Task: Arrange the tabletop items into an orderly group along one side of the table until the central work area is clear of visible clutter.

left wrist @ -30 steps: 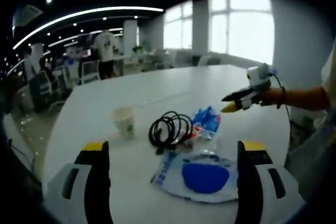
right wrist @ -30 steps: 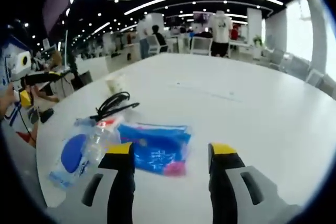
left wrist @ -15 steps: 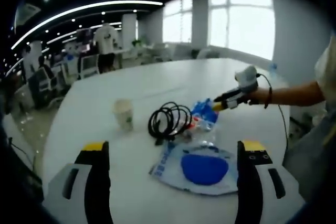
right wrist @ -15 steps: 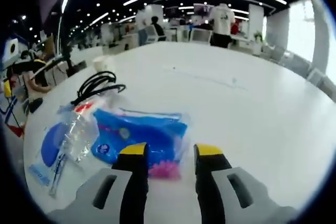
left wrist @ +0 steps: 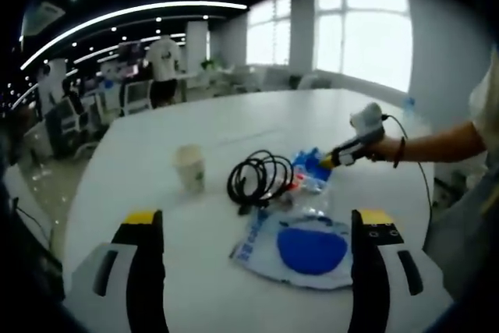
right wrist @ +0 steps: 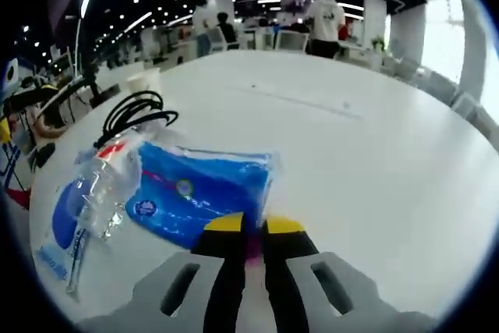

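Blue packet (right wrist: 199,196): right hand-held gripper (right wrist: 251,228) pinches its near edge.
Left hand-held gripper (left wrist: 253,228): open, idle.
Advice: drag low along white bench (right wrist: 366,169); avoid snagging bottle (right wrist: 105,185).

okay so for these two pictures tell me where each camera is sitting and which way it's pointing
Left gripper view: rides the left tongs, open above the near table edge, facing the paper cup, black cable and white-and-blue pouch; the person's forearm reaches in with the right tongs.
Right gripper view: rides the right tongs, low over the table, shut on the blue packet edge, facing the office.
Shared: cable, packet, plastic bottle, pouch.
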